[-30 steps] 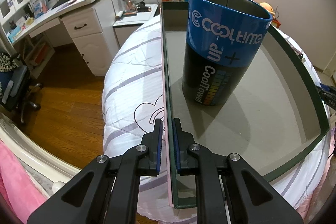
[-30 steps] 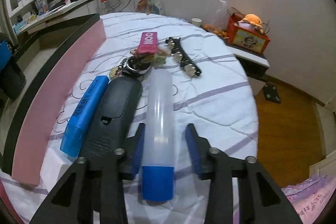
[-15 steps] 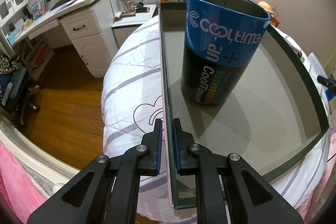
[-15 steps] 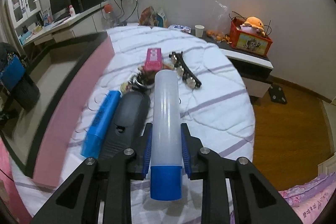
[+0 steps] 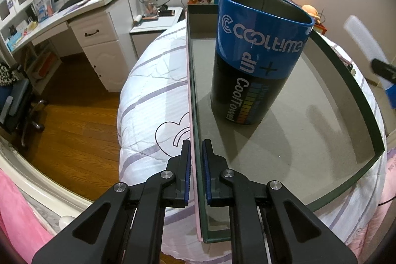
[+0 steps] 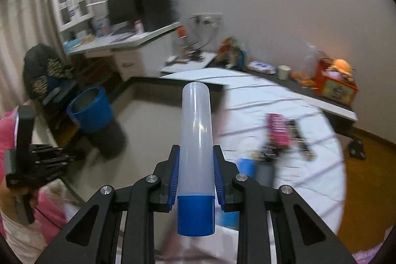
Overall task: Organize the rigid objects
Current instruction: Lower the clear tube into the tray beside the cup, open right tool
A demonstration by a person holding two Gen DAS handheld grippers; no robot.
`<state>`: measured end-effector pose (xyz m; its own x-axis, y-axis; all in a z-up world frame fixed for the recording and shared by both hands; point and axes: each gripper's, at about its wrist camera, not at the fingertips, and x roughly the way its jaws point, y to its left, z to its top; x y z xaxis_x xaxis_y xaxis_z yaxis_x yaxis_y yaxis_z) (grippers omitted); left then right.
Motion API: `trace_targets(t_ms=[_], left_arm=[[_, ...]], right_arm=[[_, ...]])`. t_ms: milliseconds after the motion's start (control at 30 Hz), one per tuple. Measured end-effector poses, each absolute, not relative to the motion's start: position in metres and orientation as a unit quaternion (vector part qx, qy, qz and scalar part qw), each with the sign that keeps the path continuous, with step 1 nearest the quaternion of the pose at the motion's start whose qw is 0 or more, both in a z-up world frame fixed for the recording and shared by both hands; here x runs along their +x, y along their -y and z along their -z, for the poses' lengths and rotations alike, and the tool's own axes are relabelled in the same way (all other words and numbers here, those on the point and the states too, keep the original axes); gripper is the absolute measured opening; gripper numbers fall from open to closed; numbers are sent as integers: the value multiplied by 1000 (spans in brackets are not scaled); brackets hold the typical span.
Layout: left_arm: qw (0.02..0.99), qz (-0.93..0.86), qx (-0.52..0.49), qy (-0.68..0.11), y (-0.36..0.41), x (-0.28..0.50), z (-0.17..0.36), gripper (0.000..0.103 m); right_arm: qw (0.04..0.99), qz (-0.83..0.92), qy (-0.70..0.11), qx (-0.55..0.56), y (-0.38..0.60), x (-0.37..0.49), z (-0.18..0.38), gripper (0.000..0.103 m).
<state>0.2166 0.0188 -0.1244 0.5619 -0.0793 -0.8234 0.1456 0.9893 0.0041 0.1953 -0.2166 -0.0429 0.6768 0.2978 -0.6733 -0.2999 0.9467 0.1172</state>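
Observation:
My left gripper (image 5: 196, 152) is shut on the left wall of a shallow box (image 5: 321, 140) with a pink outside and dark green rim, lying on the bed. A blue and black Cooltime canister (image 5: 257, 58) stands upright and open inside the box. My right gripper (image 6: 195, 165) is shut on a translucent white tube with a blue cap (image 6: 196, 147), held in the air and pointing toward the box (image 6: 153, 120). The tube shows blurred at the right edge of the left wrist view (image 5: 366, 43). The canister (image 6: 91, 113) also shows in the right wrist view.
On the white quilt (image 6: 297, 140) lie a pink packet (image 6: 278, 128), a blue case (image 6: 245, 166), a dark object and keys, all blurred. A white desk (image 5: 94, 24) with a monitor stands left. An office chair (image 5: 14, 100) stands on the wood floor.
My right gripper closed on the tube, lifted it off the quilt and swung left toward the box. My left gripper stayed clamped on the box wall.

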Motion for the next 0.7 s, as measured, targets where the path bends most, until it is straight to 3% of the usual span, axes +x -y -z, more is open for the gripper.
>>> trace_targets(t_ms=[233, 700], left_arm=[[883, 66, 31, -463, -21, 217, 125, 11], [884, 66, 33, -462, -20, 217, 126, 11]], right_arm=[[892, -184, -412, -22, 149, 215, 80, 25], [857, -212, -467, -44, 105, 223, 117, 26]])
